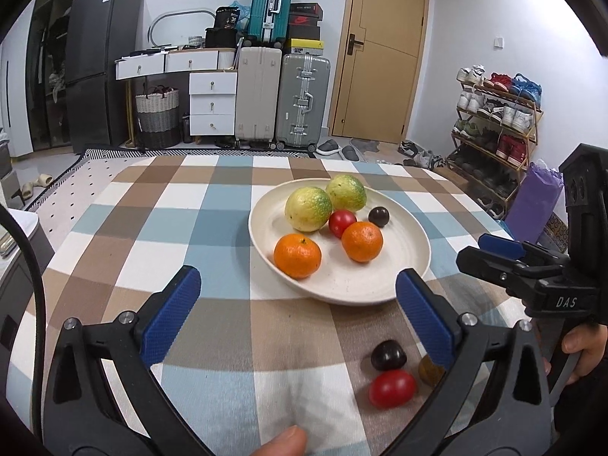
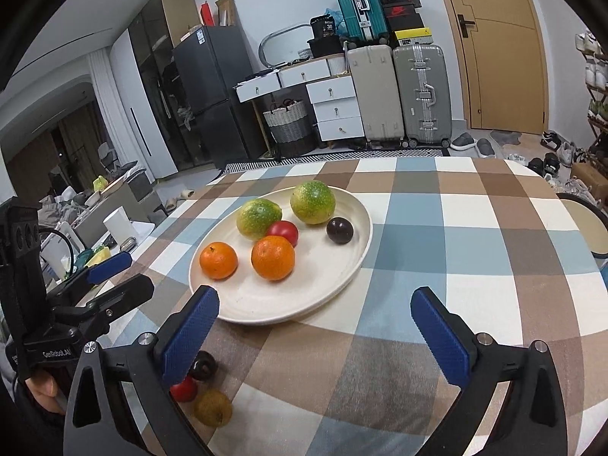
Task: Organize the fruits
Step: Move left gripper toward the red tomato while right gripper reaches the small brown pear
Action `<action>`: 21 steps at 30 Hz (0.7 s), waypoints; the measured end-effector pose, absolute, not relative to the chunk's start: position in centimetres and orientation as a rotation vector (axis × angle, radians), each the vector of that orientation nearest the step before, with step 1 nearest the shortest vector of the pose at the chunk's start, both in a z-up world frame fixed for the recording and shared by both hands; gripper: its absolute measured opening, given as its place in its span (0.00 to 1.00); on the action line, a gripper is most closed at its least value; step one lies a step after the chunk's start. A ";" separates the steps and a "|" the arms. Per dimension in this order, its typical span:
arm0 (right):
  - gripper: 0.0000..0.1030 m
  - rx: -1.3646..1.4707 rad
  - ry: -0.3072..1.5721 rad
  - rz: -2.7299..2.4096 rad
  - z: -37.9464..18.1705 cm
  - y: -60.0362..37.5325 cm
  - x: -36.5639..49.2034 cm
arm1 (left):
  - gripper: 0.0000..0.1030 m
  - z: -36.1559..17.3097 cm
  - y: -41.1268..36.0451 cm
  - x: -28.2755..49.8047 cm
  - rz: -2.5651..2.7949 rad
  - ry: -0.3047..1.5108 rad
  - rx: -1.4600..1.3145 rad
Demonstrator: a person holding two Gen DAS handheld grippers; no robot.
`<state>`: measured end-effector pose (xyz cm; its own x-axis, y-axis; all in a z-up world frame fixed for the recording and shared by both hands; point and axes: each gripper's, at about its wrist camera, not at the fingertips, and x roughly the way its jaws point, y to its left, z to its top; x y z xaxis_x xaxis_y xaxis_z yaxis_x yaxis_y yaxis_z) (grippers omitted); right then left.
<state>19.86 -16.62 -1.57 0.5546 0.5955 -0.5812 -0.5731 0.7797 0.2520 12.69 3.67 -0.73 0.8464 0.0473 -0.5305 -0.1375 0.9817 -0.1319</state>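
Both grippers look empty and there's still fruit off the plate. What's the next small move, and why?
Probably lower the open left gripper onto the red tomato on the cloth. It lies off the plate with a dark fruit and a brown one, and the six fruits already plated leave room.

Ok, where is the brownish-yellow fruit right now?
In the right wrist view the brownish-yellow fruit lies on the checkered tablecloth at lower left, off the plate, beside a red tomato and a dark plum.

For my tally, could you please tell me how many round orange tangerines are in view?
2, both on the cream round plate: one tangerine near its left rim, the other toward the middle, beside the red tomato. None seems hidden.
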 end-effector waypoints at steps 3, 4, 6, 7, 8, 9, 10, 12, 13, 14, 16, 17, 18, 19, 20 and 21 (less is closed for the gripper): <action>1.00 0.030 0.710 0.697 -1.7 -16.9 19.2 | 0.99 -0.7 3.5 11.8 0.112 0.560 -0.169; 1.00 0.025 0.711 0.699 -1.7 -16.9 18.8 | 0.99 -0.7 3.4 11.5 0.113 0.559 -0.167; 1.00 0.006 0.703 0.700 -1.6 -16.9 18.0 | 0.99 -0.7 3.2 11.0 0.114 0.558 -0.159; 1.00 -0.003 0.700 0.701 -1.6 -16.9 17.6 | 0.99 -0.7 3.0 10.7 0.116 0.560 -0.153; 1.00 -0.009 0.699 0.706 -1.6 -16.9 17.2 | 0.99 -0.7 2.8 10.3 0.116 0.561 -0.150; 1.00 -0.017 0.698 0.710 -1.6 -17.0 16.8 | 0.99 -0.7 2.7 10.1 0.116 0.561 -0.150; 1.00 -0.022 0.693 0.706 -1.6 -17.0 16.5 | 0.99 -0.6 2.7 9.7 0.116 0.558 -0.154; 1.00 -0.030 0.703 0.709 -1.7 -17.1 16.1 | 1.00 -0.5 2.7 9.2 0.113 0.549 -0.162; 1.00 -0.030 0.708 0.710 -1.7 -17.1 16.0 | 0.99 -0.5 2.7 8.7 0.110 0.541 -0.167; 1.00 -0.028 0.710 0.709 -1.8 -17.3 15.7 | 0.99 -0.4 2.7 8.5 0.109 0.536 -0.170; 1.00 -0.027 0.704 0.711 -1.6 -17.6 15.2 | 0.99 -0.3 2.6 7.9 0.113 0.530 -0.170; 1.00 -0.030 0.701 0.710 -1.6 -17.7 14.9 | 0.99 -0.2 2.5 7.7 0.113 0.525 -0.168; 1.00 -0.034 0.701 0.707 -1.6 -17.7 14.7 | 0.99 -0.2 2.4 7.5 0.110 0.523 -0.167; 1.00 -0.038 0.705 0.707 -1.6 -17.8 14.5 | 0.99 -0.2 2.2 7.3 0.105 0.527 -0.162; 1.00 -0.046 0.710 0.706 -1.6 -17.8 14.3 | 0.99 -0.2 2.1 7.2 0.104 0.532 -0.155; 1.00 -0.060 0.719 0.698 -1.7 -17.8 14.1 | 0.99 -0.2 1.9 7.0 0.106 0.541 -0.146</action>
<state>14.13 -17.79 -1.67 0.5389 0.5667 -0.6233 -0.6060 0.7747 0.1804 7.03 1.87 -0.22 0.8520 0.0624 -0.5198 -0.1391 0.9842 -0.1098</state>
